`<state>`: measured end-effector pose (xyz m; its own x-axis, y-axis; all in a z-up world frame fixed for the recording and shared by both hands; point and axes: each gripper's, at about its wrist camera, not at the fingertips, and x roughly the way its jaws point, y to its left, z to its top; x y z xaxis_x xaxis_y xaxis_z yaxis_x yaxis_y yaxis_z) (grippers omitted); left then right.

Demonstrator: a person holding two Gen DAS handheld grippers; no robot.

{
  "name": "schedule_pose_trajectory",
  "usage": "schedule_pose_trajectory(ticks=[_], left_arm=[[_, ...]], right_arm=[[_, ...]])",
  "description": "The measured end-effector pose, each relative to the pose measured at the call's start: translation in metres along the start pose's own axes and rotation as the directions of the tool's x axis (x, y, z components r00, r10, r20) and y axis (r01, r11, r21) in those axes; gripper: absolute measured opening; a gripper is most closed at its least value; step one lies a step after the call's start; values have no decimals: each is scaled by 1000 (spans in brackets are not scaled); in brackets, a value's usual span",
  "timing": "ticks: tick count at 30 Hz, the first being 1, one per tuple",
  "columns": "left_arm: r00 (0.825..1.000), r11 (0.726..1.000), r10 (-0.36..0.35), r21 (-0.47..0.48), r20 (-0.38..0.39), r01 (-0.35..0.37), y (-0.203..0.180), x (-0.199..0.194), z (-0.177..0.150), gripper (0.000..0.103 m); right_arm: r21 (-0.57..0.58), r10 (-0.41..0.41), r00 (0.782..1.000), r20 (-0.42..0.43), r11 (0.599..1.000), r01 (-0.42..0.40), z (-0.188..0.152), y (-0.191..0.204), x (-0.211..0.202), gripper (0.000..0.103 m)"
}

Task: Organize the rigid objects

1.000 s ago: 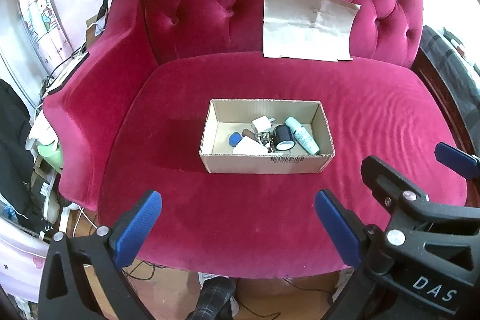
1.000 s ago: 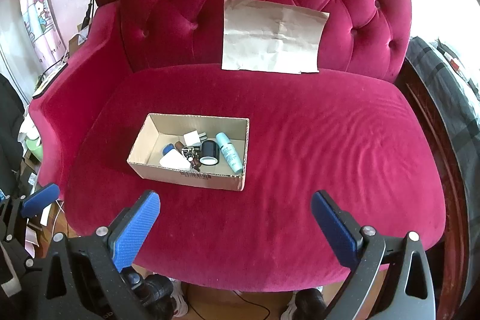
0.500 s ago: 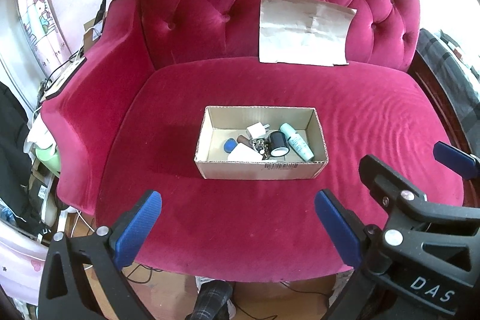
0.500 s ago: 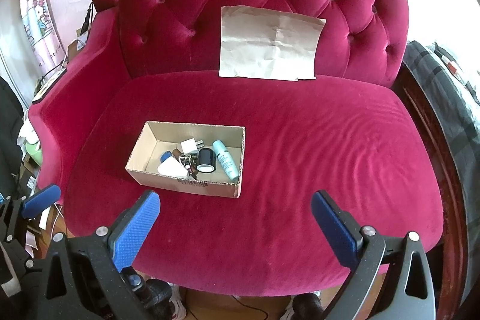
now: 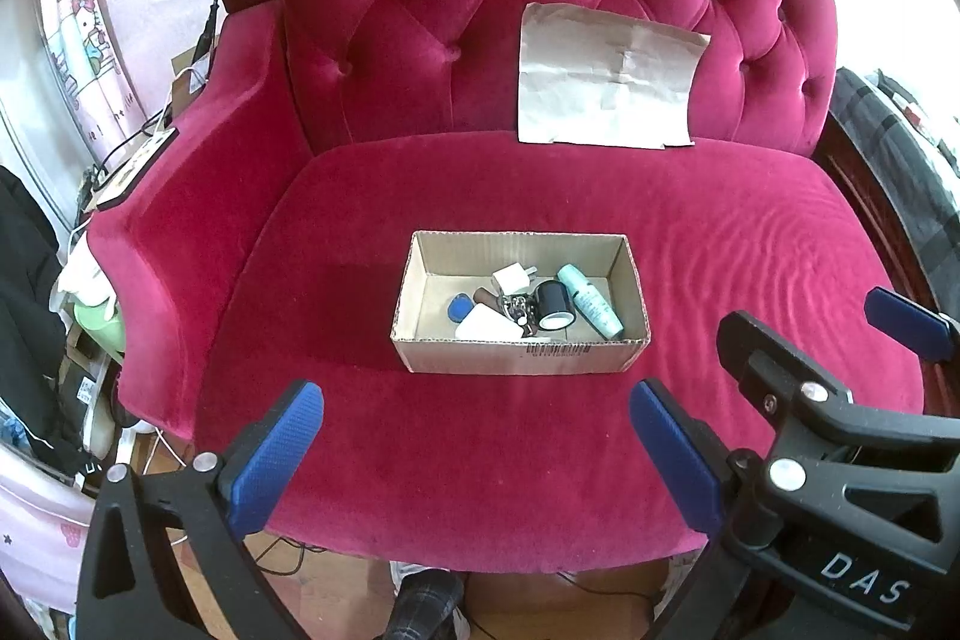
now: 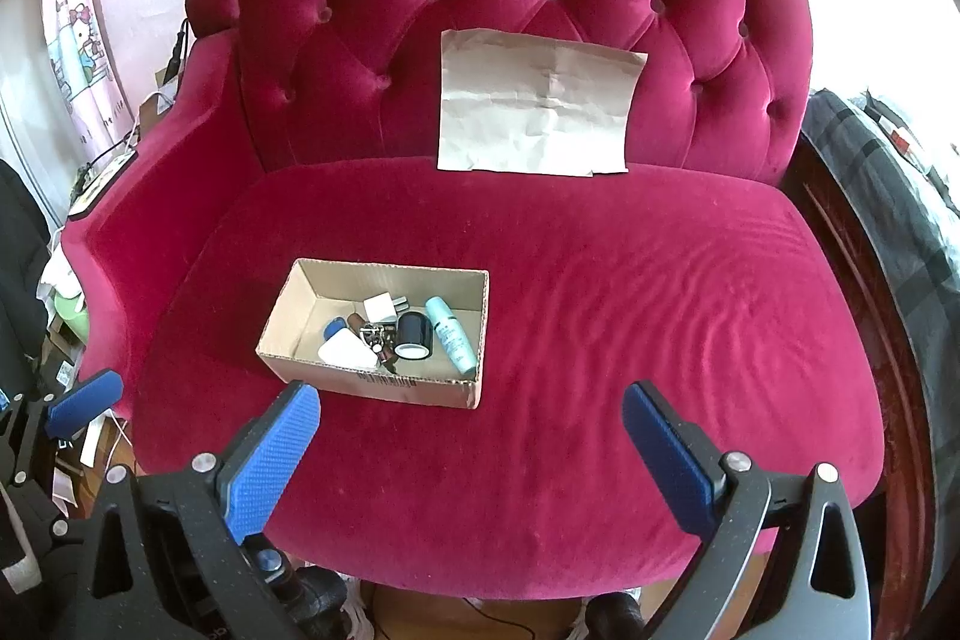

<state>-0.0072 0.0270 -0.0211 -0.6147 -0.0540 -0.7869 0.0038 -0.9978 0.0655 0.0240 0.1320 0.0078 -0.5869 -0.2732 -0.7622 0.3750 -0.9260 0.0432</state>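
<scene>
Left gripper (image 5: 474,439): fingers spread wide, blue pads (image 5: 273,457) bare, nothing between them. It hangs above the front edge of the sofa seat (image 5: 540,436), clear of the fabric. Right gripper (image 6: 468,439): likewise released and empty, over the same front edge; part of its frame also shows at the right of the left wrist view.

The cardboard box (image 5: 519,361) sits open-topped on the seat, ahead of the left gripper and left of centre in the right wrist view, well apart from both grippers. Contents, grouped toward its right half:
- white charger plug (image 5: 512,278), near the back;
- black cylinder (image 5: 553,305), on its side;
- mint-green tube (image 5: 590,301), along the right wall;
- blue item (image 5: 459,307) and white block (image 5: 487,327), near the front wall;
- a small metallic and brown cluster (image 5: 510,304) between them, too small to identify.

The front wall hides the lower part of the white block. A creased paper sheet (image 5: 606,79) leans on the tufted backrest (image 5: 450,10).
</scene>
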Motion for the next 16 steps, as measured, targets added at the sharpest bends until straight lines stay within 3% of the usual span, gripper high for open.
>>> schedule_pose_trajectory(ticks=[16], left_arm=[[1000, 1000, -16, 5, 19, 16, -2, -2, 1, 103]], right_arm=[[-19, -9, 1000, 27, 1000, 10, 1, -1, -6, 103]])
